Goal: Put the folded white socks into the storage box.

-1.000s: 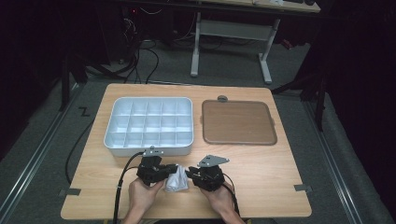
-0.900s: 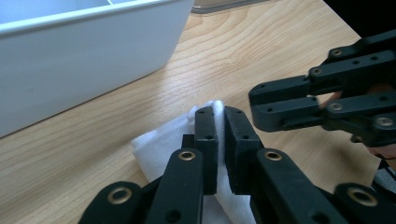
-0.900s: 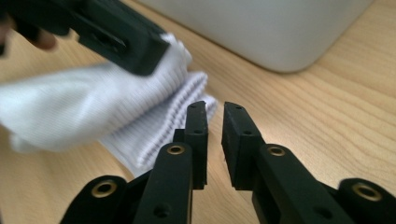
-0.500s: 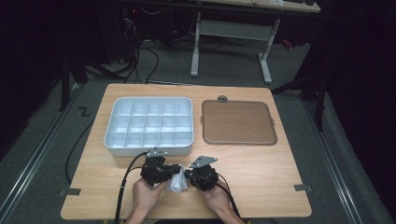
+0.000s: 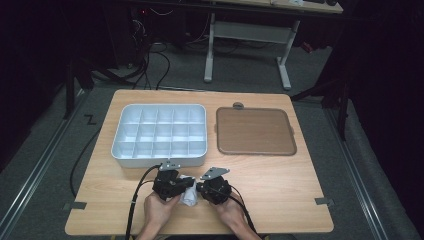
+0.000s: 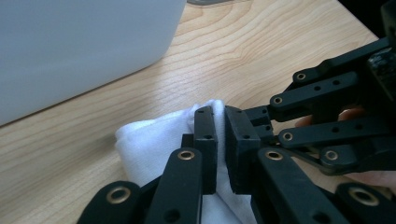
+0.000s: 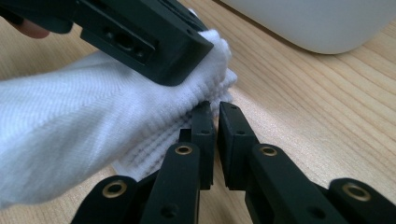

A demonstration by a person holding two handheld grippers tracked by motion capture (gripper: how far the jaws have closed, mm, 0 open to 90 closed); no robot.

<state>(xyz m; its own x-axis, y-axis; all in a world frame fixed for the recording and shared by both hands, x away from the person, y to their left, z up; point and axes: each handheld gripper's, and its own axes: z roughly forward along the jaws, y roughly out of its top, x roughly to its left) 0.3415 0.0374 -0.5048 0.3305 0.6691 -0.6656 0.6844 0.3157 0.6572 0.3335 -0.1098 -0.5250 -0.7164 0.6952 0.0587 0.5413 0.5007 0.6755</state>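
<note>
A small white cloth (image 5: 189, 196) lies bunched on the wooden table near its front edge, between my two grippers. My left gripper (image 5: 182, 187) points right and is shut on the cloth (image 6: 149, 140), whose fabric shows between its jaws (image 6: 219, 112). My right gripper (image 5: 199, 191) points left, facing the other one. Its jaws (image 7: 217, 109) stand nearly together, pinched on the ribbed hem of the cloth (image 7: 70, 126). In the right gripper view the left gripper's black jaw presses on the cloth from above. A hand holds each gripper.
A white compartment tray (image 5: 160, 132) stands just behind the grippers, its wall close in both gripper views (image 6: 70, 42) (image 7: 317, 23). A brown flat mat (image 5: 255, 131) lies to its right, with a small grey disc (image 5: 238, 105) at its far edge.
My right gripper has moved left and a little down until it meets the cloth, and its jaws have come together. The left gripper has stayed put with the cloth.
</note>
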